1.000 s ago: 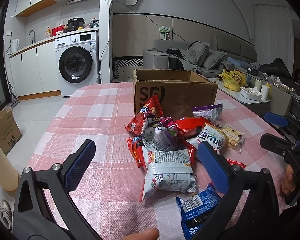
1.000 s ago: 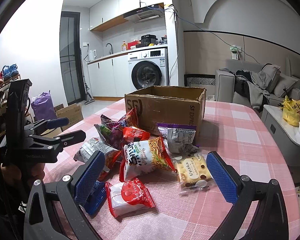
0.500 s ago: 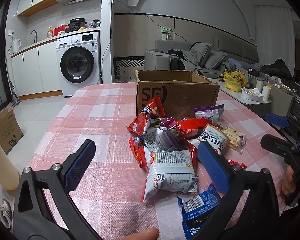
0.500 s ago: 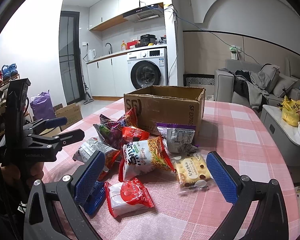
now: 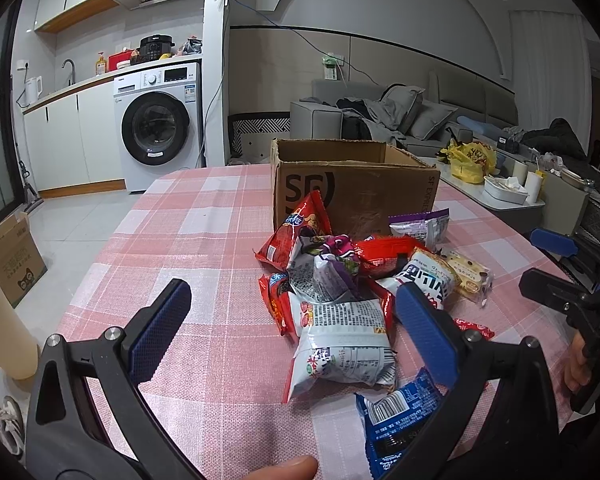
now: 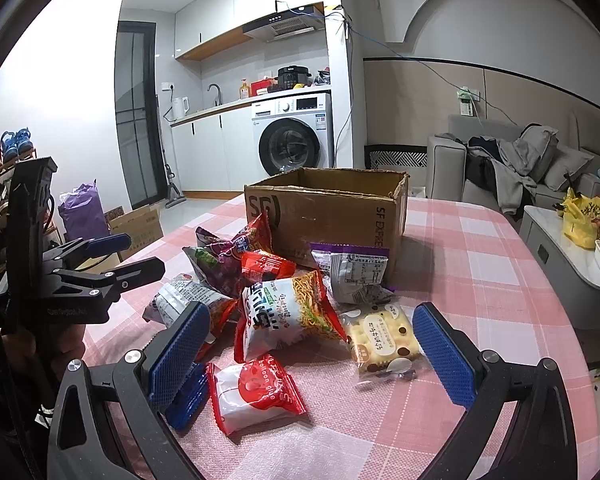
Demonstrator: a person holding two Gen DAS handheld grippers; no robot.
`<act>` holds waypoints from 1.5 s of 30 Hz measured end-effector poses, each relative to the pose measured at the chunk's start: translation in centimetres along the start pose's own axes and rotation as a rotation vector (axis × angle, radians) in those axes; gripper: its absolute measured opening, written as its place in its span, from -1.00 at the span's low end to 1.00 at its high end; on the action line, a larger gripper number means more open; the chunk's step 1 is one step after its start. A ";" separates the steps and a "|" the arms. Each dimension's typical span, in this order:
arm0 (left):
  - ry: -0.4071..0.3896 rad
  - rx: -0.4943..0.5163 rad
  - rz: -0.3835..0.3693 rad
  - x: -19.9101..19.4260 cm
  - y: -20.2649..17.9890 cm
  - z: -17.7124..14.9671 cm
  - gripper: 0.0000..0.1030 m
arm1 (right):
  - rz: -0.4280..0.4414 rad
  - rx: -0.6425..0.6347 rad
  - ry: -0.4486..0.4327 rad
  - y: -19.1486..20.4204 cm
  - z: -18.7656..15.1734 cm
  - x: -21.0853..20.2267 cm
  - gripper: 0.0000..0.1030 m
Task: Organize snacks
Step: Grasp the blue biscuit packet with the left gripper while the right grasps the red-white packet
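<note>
Left gripper (image 5: pixel 296 326) unmoved (wide apart), snacks (image 5: pixel 342 340) untouched

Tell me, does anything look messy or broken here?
Messy, yes: the snack packets lie heaped on the table in front of the cardboard box, not inside. The box's corner looks torn.

I see a white washing machine (image 5: pixel 156 128) built in under the kitchen worktop. On top of it sits a black cooker (image 5: pixel 156 46). Left of it stand a faucet (image 5: pixel 69 68) and a white kettle (image 5: pixel 34 87). Right of it, a grey sofa (image 5: pixel 400 116) holds heaped clothes.
</note>
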State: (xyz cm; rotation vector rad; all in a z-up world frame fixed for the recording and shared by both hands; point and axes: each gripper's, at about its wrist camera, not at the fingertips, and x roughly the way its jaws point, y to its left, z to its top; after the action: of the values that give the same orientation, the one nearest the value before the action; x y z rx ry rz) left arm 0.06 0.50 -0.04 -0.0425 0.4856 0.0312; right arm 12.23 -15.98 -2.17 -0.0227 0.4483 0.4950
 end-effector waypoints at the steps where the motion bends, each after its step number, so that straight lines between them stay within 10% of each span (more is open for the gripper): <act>1: 0.001 -0.002 0.000 0.0 0.0 0.0 0.98 | -0.003 0.000 0.002 0.0 0.0 0.1 1.00; 27: 0.201 0.116 -0.107 0.2 -2.8 -2.5 0.98 | 0.048 -0.044 0.376 2.3 -2.5 5.2 0.98; 45: 0.332 0.175 -0.182 1.9 -4.4 -3.9 0.85 | 0.093 -0.065 0.463 3.3 -3.1 7.2 0.32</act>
State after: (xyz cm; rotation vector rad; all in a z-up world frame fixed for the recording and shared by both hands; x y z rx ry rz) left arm 0.08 -4.05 -4.19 0.0812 0.8127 -0.1994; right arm 15.04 -10.16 -7.74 -0.1823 0.8893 0.5974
